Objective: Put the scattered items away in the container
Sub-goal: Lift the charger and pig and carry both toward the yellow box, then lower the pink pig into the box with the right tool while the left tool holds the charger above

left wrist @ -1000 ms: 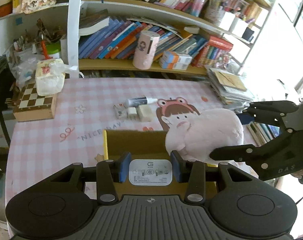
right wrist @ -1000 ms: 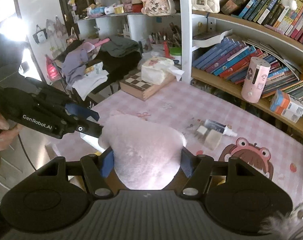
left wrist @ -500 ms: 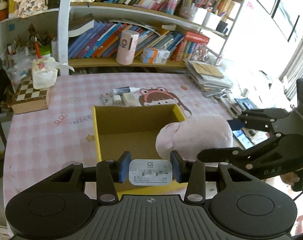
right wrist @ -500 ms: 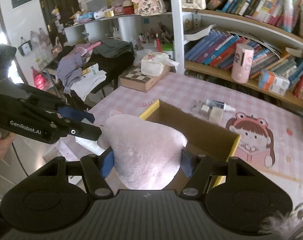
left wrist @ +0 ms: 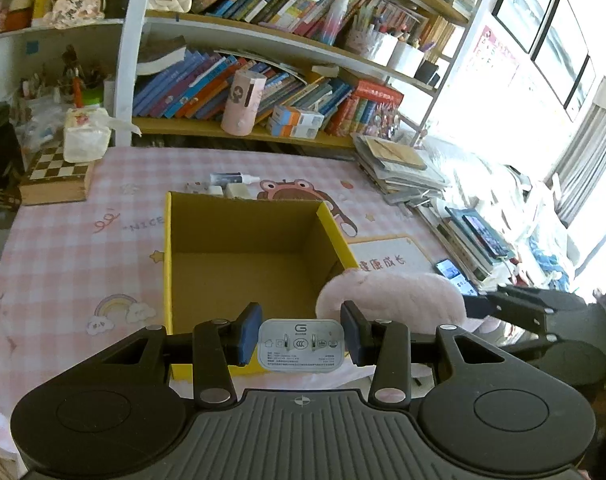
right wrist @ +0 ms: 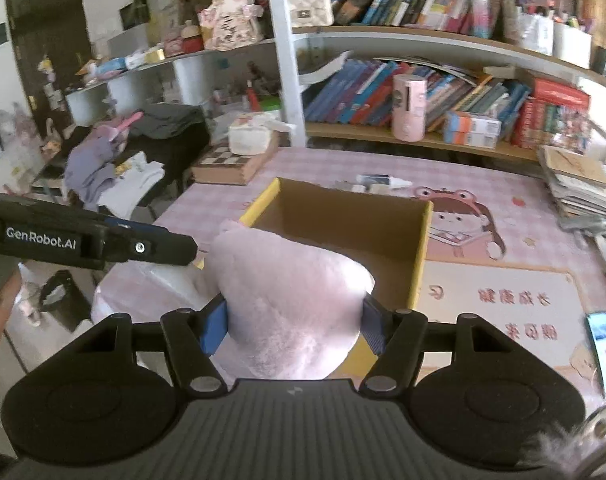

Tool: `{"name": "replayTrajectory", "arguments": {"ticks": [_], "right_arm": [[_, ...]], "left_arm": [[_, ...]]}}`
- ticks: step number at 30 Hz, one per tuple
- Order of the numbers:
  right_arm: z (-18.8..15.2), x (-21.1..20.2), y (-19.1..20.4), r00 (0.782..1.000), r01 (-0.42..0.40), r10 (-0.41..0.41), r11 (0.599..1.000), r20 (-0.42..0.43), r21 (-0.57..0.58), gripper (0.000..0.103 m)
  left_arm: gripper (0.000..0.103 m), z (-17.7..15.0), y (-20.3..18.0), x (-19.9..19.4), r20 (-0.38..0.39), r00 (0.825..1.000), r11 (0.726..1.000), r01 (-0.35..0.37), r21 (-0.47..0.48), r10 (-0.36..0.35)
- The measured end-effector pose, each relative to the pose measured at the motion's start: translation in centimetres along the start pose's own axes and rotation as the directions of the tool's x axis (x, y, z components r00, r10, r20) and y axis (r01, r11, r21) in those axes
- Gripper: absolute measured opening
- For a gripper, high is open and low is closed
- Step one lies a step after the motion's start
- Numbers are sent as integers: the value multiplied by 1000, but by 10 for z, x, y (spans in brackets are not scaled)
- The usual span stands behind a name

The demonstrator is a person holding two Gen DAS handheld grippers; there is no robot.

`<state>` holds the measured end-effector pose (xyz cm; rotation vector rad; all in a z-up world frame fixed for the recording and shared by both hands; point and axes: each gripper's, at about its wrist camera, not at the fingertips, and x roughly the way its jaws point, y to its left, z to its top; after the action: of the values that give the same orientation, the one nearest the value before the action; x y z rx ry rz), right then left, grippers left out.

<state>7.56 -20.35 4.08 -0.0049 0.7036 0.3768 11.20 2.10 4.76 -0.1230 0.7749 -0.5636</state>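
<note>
Box (left wrist: 243, 280) empty inside. L gripper (left wrist: 301, 334) pinching white charger (left wrist: 301, 345), R gripper (right wrist: 293, 326) clamped on pink plush (right wrist: 291, 304), both at near rim, not dropped. Bottle (left wrist: 233, 178) + small bits behind box left to do.

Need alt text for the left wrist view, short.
The left gripper clamps a small grey-white charger plug at the near edge of an open yellow cardboard box on a pink checked tablecloth. At right, the right gripper holds a fluffy pink plush item beside the box's near right corner.
</note>
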Motion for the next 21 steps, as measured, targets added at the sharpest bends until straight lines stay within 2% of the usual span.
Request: {"name": "replayTrajectory", "arguments": {"ticks": [10, 15, 21], "right_arm": [[-50, -12, 15, 989, 150, -150, 987, -5, 54, 64], [-69, -15, 21, 986, 169, -168, 983, -22, 76, 64], [-85, -18, 30, 984, 177, -175, 981, -35, 81, 64]], "left_arm": [[41, -36, -16, -16, 62, 996, 998, -58, -25, 60], [41, -55, -26, -15, 75, 991, 994, -113, 5, 112], [41, -77, -27, -15, 49, 991, 992, -126, -15, 127]]}}
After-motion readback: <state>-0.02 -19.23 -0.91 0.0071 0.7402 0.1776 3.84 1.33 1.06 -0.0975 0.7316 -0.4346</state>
